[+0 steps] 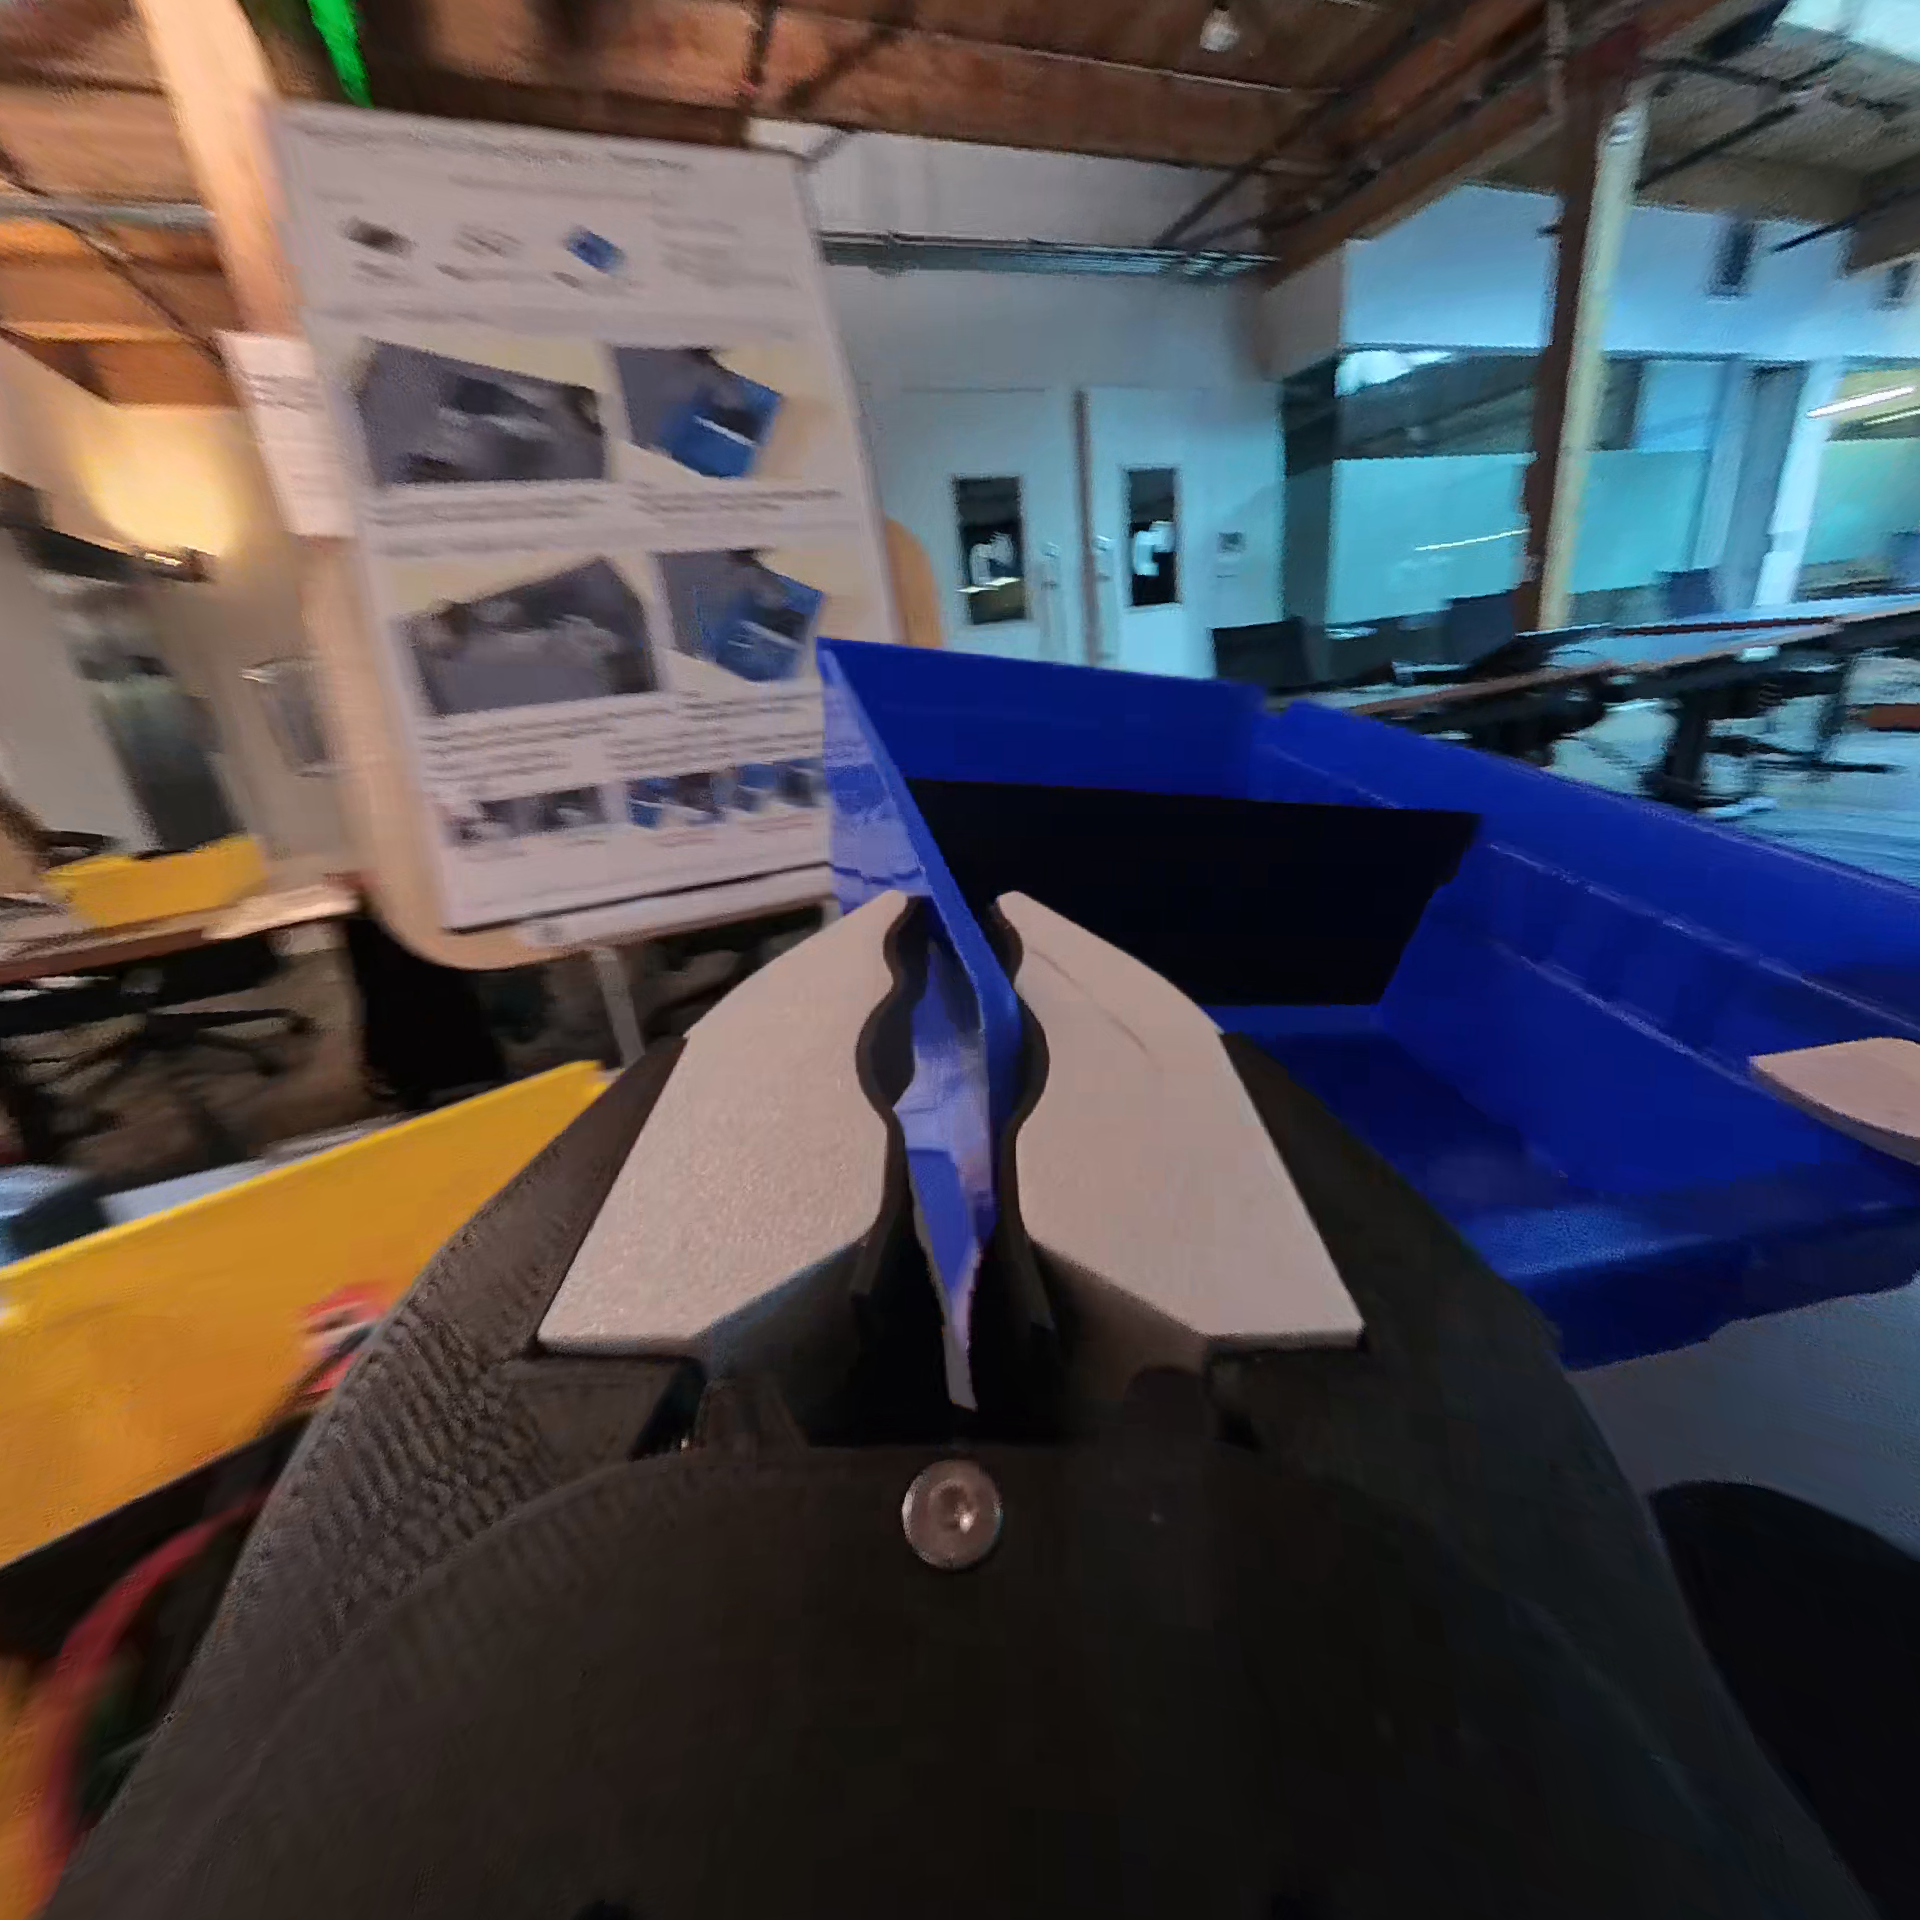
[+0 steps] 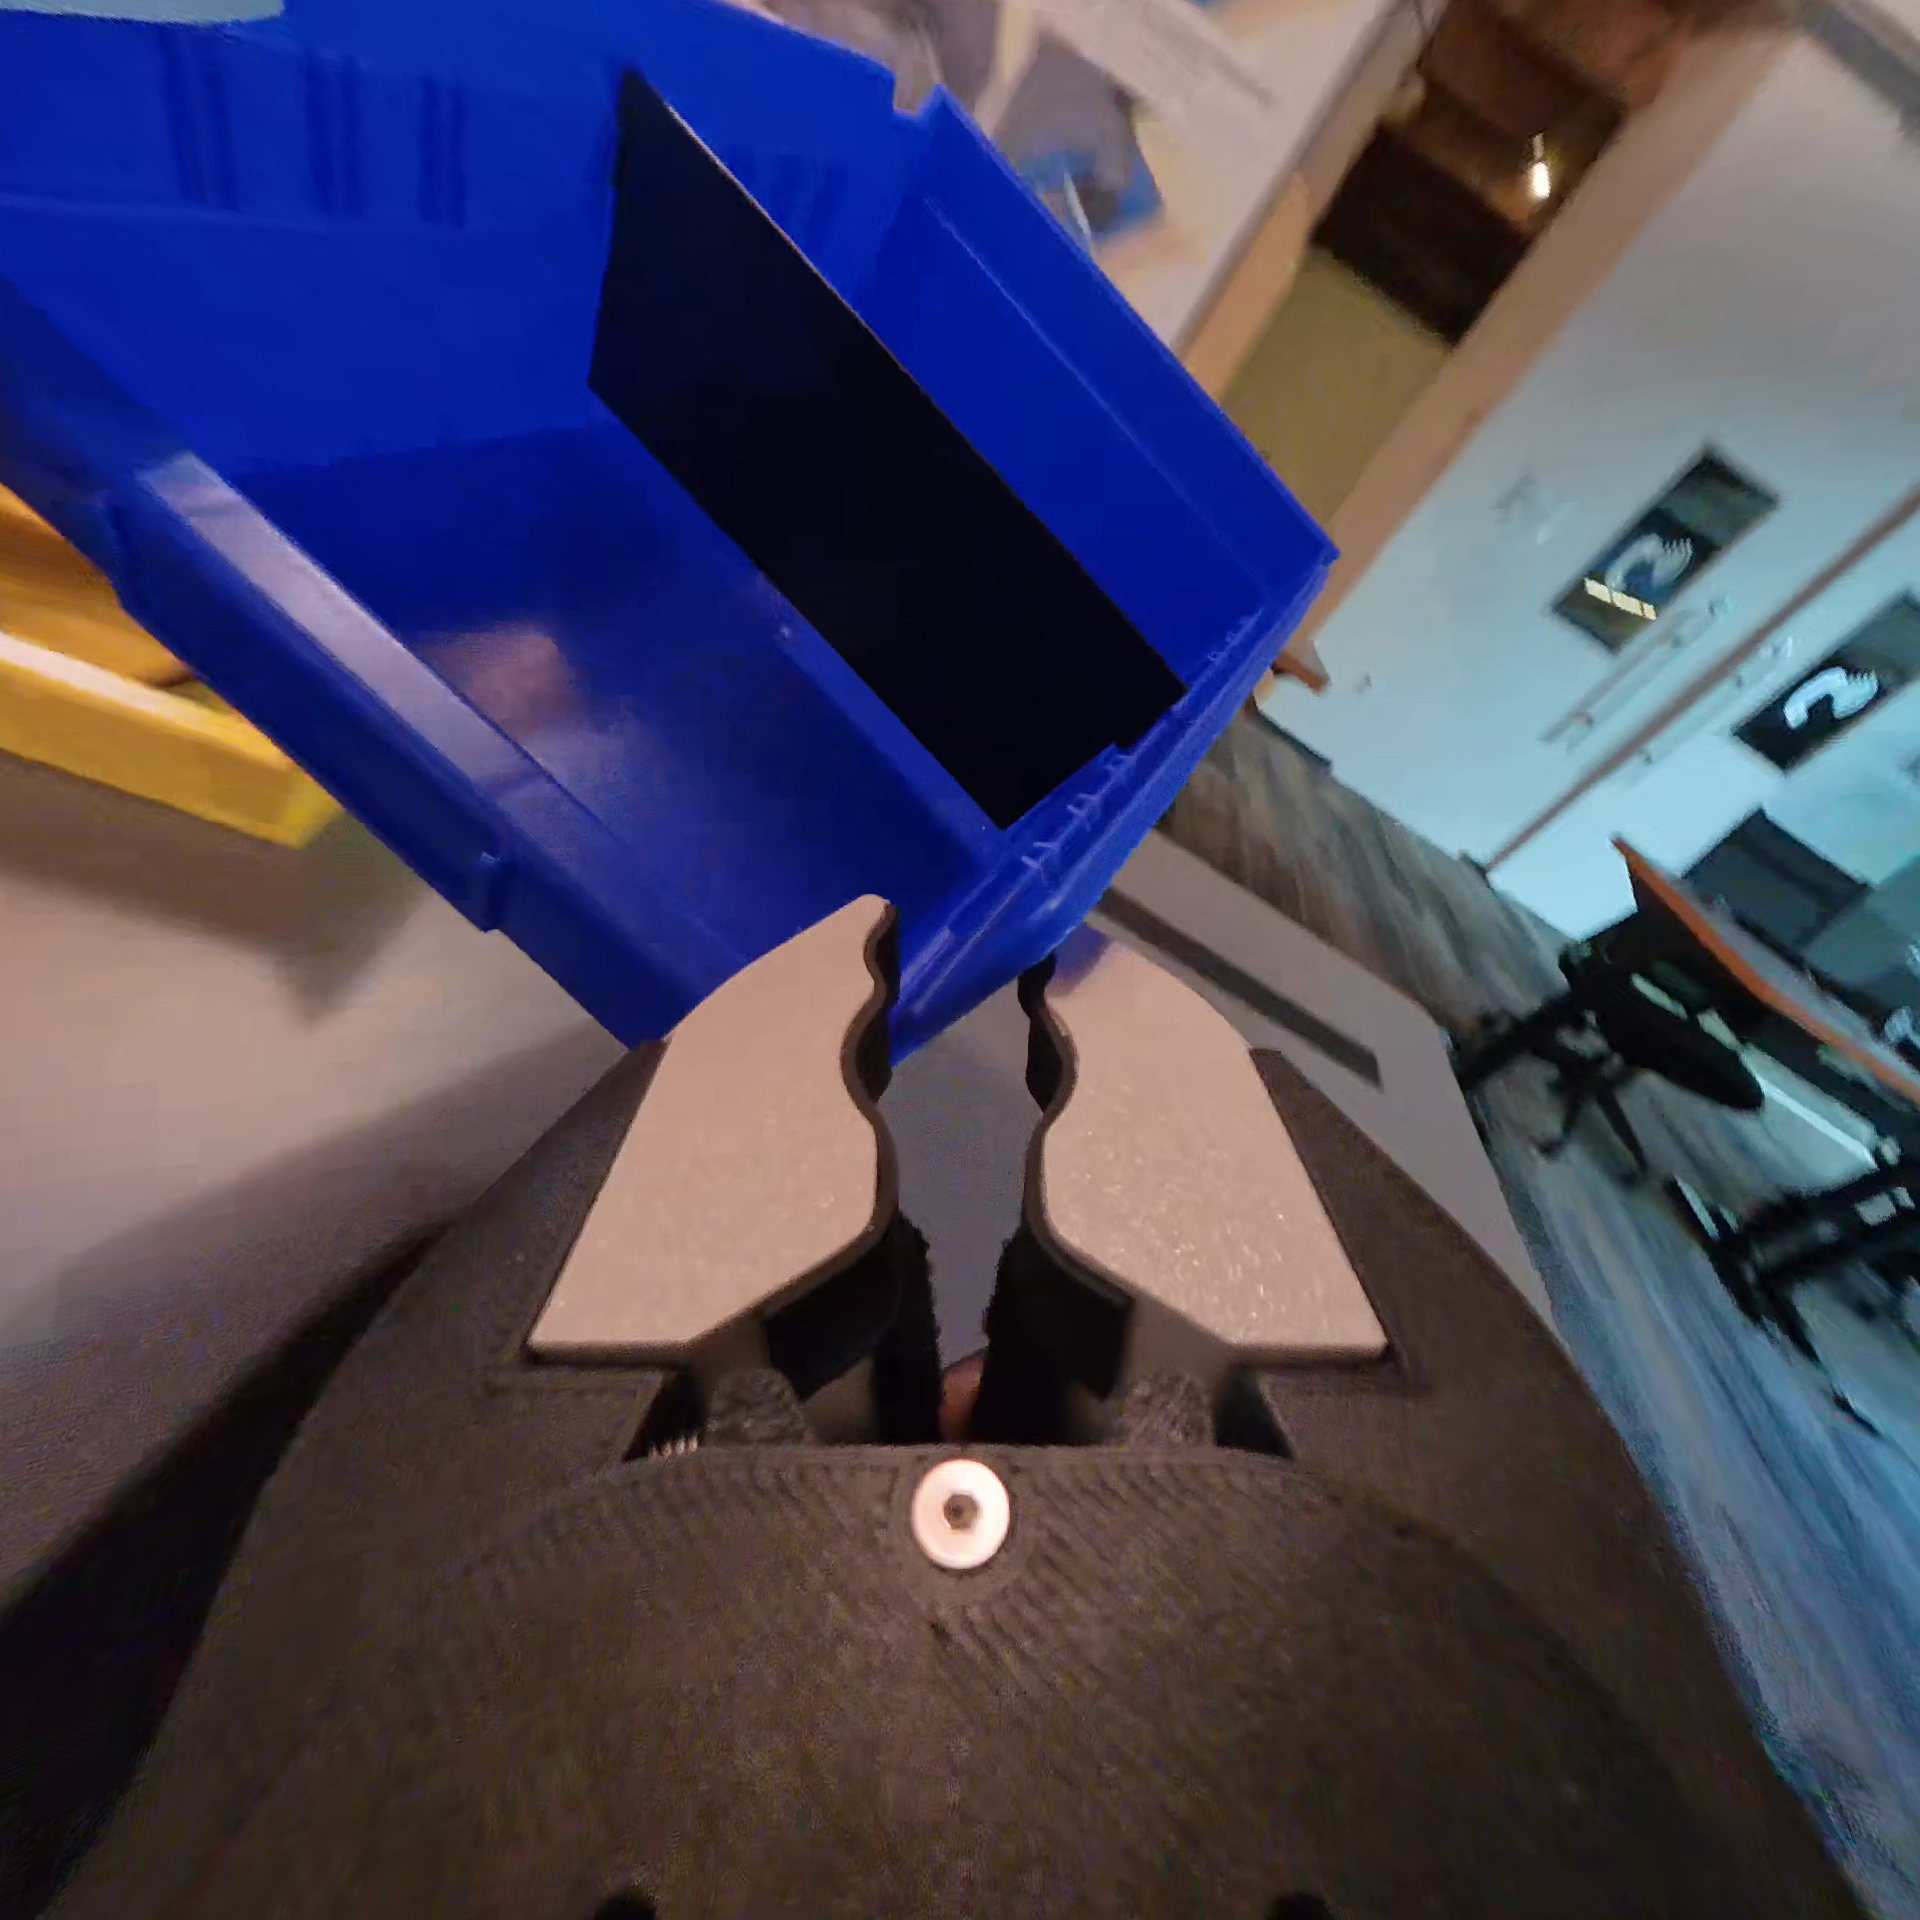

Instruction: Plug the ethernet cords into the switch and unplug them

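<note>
A blue plastic bin (image 1: 1507, 1039) with a black divider (image 1: 1164, 894) is held between both grippers. My left gripper (image 1: 956, 920) is shut on the bin's left side wall, which runs between its grey fingers. My right gripper (image 2: 956, 951) is shut on the rim of the bin (image 2: 416, 436) near a corner. In the right wrist view the bin is tilted above the grey table (image 2: 208, 1039), and its divider (image 2: 862, 499) shows. One finger of the right gripper shows at the right edge of the left wrist view (image 1: 1849, 1091). No ethernet cord or switch is in view.
A yellow bin (image 1: 260, 1268) with red things beside it stands at the lower left, and it also shows in the right wrist view (image 2: 125, 717). A white poster board (image 1: 582, 540) stands behind. Desks and chairs (image 1: 1662, 686) fill the room at the back right. The left gripper's tips are roughly 20 cm from the right gripper's.
</note>
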The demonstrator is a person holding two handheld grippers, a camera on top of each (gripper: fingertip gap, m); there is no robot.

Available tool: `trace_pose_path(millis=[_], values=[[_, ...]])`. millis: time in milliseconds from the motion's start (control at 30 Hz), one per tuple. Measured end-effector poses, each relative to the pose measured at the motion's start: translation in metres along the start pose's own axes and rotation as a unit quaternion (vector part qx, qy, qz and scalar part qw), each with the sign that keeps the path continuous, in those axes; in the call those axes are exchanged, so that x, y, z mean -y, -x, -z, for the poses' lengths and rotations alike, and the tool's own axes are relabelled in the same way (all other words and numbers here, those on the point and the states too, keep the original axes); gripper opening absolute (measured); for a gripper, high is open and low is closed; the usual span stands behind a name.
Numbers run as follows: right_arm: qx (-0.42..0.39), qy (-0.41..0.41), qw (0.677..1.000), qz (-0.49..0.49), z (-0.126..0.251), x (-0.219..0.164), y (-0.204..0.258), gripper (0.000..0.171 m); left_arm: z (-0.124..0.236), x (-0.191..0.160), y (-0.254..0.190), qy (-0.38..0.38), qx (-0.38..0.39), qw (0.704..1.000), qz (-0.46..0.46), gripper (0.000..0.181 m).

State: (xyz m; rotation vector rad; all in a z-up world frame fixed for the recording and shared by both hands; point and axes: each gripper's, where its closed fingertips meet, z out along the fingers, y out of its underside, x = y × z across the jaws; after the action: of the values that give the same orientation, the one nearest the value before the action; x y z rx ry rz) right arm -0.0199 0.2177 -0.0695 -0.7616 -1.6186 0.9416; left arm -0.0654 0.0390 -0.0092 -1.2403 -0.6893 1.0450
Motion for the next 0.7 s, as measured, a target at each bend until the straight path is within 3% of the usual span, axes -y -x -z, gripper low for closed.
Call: trace_pose_path(millis=[133, 300, 500, 567, 633, 700], values=[[-0.018, 0.058, 0.998, -0.033, 0.006, -0.057, -0.036, 0.020, -0.033, -0.042, -0.057, 0.039, -0.054, 0.998, 0.023, 0.012], [-0.029, 0.131, 0.991, -0.027, 0.005, -0.113, -0.047, 0.020, -0.057, -0.092, -0.093, 0.093, -0.077, 0.992, 0.032, 0.011], [-0.042, 0.150, 0.987, -0.046, 0.005, -0.140, -0.051, 0.019, -0.062, -0.123, -0.111, 0.123, -0.105, 0.987, 0.016, 0.017], [-0.038, 0.152, 0.986, -0.057, 0.006, -0.144, -0.053, 0.018, -0.058, -0.128, -0.119, 0.143, -0.153, 0.978, 0.024, 0.030], [-0.029, 0.147, 0.985, -0.085, 0.008, -0.145, -0.055, 0.018, -0.053, -0.128, -0.120, 0.161, -0.175, 0.970, 0.044, 0.066], [-0.034, 0.132, 0.986, -0.098, 0.012, -0.141, -0.060, 0.023, -0.045, -0.119, -0.117, 0.165, -0.189, 0.967, 0.036, 0.081]])
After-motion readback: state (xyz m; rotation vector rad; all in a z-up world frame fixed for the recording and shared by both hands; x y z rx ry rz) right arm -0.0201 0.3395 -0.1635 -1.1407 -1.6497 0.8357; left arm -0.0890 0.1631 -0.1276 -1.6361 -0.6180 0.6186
